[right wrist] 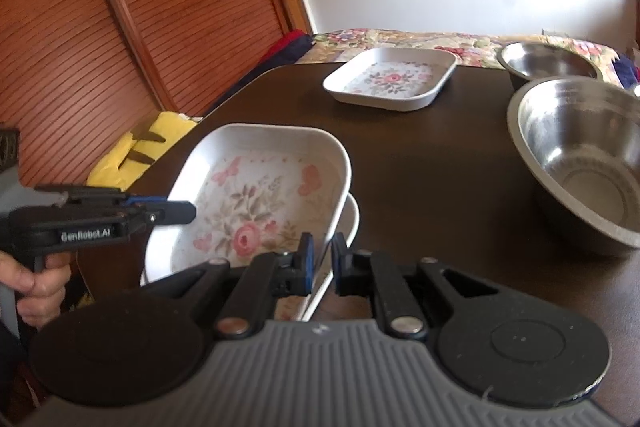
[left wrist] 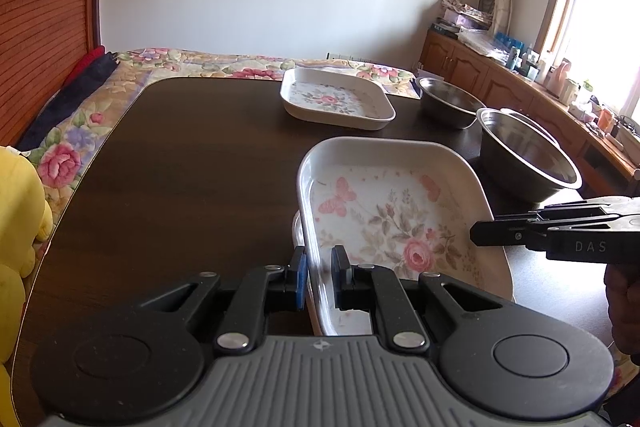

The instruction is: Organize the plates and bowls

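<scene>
White floral plate (left wrist: 384,211), pinched at opposite rims by my left hand-held gripper (left wrist: 320,269) and right hand-held gripper (right wrist: 322,257), sits atop another; third plate (left wrist: 336,103) and steel bowls (left wrist: 528,155) remain unstacked.

Daylight enters from the window (left wrist: 608,19) at the right, which is overexposed to plain white. The room is bright, and the dark table (left wrist: 180,163) shows soft pale reflections. The right wrist view is somewhat blurred, perhaps from motion; the left wrist view is sharper. Both views bend strongly at the edges, with dark corners.
</scene>
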The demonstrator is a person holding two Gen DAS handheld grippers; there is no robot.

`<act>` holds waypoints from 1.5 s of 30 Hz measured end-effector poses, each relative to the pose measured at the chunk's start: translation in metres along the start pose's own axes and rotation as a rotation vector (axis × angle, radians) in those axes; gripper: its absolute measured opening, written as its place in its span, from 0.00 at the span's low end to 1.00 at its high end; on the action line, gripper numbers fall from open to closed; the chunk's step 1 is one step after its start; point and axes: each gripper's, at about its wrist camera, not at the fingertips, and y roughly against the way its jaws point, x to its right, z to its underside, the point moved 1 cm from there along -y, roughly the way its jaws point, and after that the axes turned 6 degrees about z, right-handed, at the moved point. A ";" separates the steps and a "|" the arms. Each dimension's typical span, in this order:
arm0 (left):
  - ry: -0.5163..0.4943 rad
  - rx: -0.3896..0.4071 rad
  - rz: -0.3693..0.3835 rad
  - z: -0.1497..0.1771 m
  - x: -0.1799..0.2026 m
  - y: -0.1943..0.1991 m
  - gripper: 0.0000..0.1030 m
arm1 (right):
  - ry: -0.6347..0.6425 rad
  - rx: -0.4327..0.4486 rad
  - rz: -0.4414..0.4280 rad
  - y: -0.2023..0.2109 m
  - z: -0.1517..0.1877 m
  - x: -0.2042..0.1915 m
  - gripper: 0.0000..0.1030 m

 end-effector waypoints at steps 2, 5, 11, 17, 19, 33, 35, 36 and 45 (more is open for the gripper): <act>-0.003 0.000 -0.009 0.001 0.000 0.000 0.12 | 0.002 0.001 0.003 0.000 0.000 0.001 0.13; 0.001 -0.003 -0.012 0.001 -0.002 -0.001 0.12 | -0.009 0.001 0.004 0.000 0.000 0.005 0.13; -0.002 0.008 -0.009 -0.001 -0.002 0.002 0.12 | -0.008 0.027 0.004 0.007 -0.003 0.005 0.12; -0.023 0.027 -0.020 -0.004 0.002 0.006 0.13 | 0.024 0.071 0.029 0.012 -0.007 0.003 0.12; -0.031 0.028 -0.023 -0.007 0.002 0.006 0.16 | 0.026 0.079 0.031 0.012 -0.009 0.003 0.12; -0.066 0.033 -0.031 -0.017 0.007 0.002 0.28 | 0.016 0.118 0.049 0.014 -0.020 0.009 0.12; -0.074 0.035 -0.035 -0.019 0.007 0.001 0.29 | 0.017 0.124 0.054 0.013 -0.024 0.010 0.12; -0.077 0.036 -0.036 -0.021 0.008 0.001 0.29 | 0.019 0.127 0.056 0.013 -0.025 0.010 0.12; -0.095 0.056 -0.048 -0.035 0.007 -0.003 0.32 | 0.029 0.147 0.064 0.010 -0.040 0.012 0.12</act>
